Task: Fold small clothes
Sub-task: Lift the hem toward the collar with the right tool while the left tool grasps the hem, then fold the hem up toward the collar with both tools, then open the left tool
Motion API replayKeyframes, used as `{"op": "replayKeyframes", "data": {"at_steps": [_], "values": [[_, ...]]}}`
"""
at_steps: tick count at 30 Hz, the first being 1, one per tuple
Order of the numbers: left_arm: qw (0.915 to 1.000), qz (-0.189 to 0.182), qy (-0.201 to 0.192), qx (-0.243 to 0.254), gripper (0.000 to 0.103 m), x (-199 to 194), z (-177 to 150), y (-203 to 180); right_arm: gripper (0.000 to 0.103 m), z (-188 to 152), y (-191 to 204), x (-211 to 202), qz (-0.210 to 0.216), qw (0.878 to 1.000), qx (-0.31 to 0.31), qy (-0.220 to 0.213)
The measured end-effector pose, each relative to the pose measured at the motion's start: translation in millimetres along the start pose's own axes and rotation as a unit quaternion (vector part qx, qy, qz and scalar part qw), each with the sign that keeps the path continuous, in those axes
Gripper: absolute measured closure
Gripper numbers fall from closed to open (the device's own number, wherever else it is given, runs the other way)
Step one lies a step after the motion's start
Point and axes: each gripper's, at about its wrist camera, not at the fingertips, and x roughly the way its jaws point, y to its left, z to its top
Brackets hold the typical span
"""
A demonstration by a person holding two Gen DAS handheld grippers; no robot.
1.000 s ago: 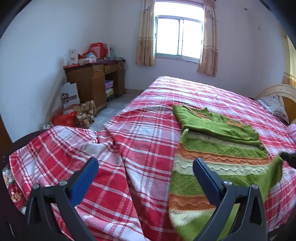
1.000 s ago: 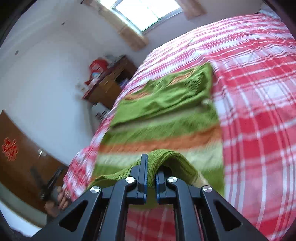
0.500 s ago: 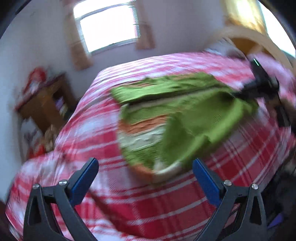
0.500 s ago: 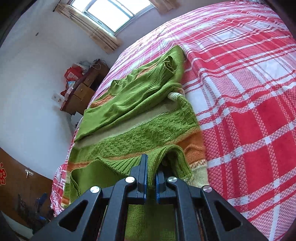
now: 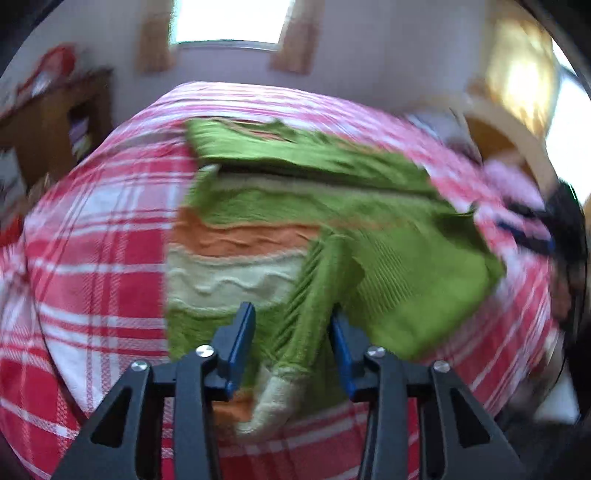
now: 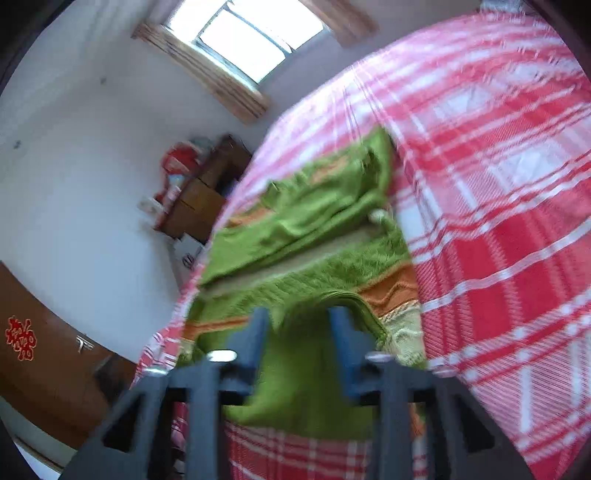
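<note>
The green knit sweater [image 5: 332, 221] lies flat on the bed [image 5: 96, 258], striped in orange and cream, with one sleeve folded across its upper part and a second flap of green laid over the near side. It looks like soft, floppy knit, light, not slippery and not fragile. Expect it to sag and stretch when you lift it, and the ribbing will bunch rather than crease, so press each fold flat. Take it at an edge or hem corner, where the fabric is doubled and thick enough for the fingers to bite. Avoid the middle, or you'll drag the bedcover with it.

Your left gripper [image 5: 291, 350] is closing over the sweater's near hem. Knit sits between the fingers, but there's a visible gap on both sides, so nothing is gripped. Your right gripper [image 6: 297, 347] is opening at the sweater's right edge, with the green flap lying loose between its fingers, let go by the look of it.

Under the sweater the red-and-white plaid bedcover is soft and rumpled, and it may shift under you. Beyond the sweater's far end sits a window [image 5: 227, 22] with curtains. Left of the sweater, off the bed, stands a cluttered wooden desk [image 5: 48, 122]. Both views are motion-blurred, so fine detail is unreliable.
</note>
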Motion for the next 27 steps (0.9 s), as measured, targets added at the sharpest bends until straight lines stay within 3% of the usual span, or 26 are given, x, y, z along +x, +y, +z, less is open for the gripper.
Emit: {"op": "replayKeyframes", "data": {"at_steps": [3, 5, 6, 8, 12, 14, 15, 16, 18, 20, 24, 26, 27], "values": [[0.9988, 0.001, 0.004, -0.05, 0.062, 5, 1, 13, 0.043, -6, -3, -21, -0.014, 1.0, -0.006, -0.024], [0.9989, 0.0, 0.01, -0.047, 0.061, 10, 1, 9, 0.043, -13, -5, -26, -0.031, 0.999, -0.018, -0.022], [0.9992, 0.002, 0.011, -0.038, 0.059, 11, 0, 4, 0.043, -17, -6, -25, -0.04, 0.999, -0.026, -0.017], [0.9997, 0.007, 0.012, -0.021, 0.039, 12, 1, -2, 0.043, -24, -7, -21, -0.059, 0.997, -0.042, -0.007], [0.9997, 0.015, 0.013, 0.013, 0.032, 19, 4, -14, 0.043, -25, 2, -3, -0.09, 0.991, -0.102, 0.014], [0.9994, 0.02, 0.012, 0.025, 0.039, 24, 6, -17, 0.043, -22, 11, 4, -0.104, 0.985, -0.138, 0.016], [0.9993, 0.021, 0.01, 0.029, 0.045, 23, 6, -16, 0.043, -20, 15, 7, -0.111, 0.981, -0.155, 0.016], [0.9989, 0.028, 0.012, 0.035, 0.059, 24, 5, -18, 0.043, -17, 21, 15, -0.122, 0.976, -0.178, 0.019], [0.9985, 0.037, 0.013, 0.039, 0.066, 25, 6, -18, 0.043, -12, 25, 28, -0.129, 0.971, -0.199, 0.028], [0.9989, 0.029, 0.014, 0.033, 0.082, 24, 7, -19, 0.043, -7, 28, 48, -0.131, 0.966, -0.218, 0.043], [0.9986, 0.039, 0.017, 0.031, 0.083, 25, 7, -19, 0.043, -6, 24, 91, -0.171, 0.95, -0.252, 0.074], [0.9988, 0.037, 0.017, 0.025, 0.078, 25, 7, -17, 0.043, -12, 18, 109, -0.188, 0.942, -0.259, 0.102], [0.9991, 0.031, 0.018, 0.021, 0.077, 25, 7, -15, 0.043, -17, 20, 109, -0.195, 0.936, -0.278, 0.09]]}}
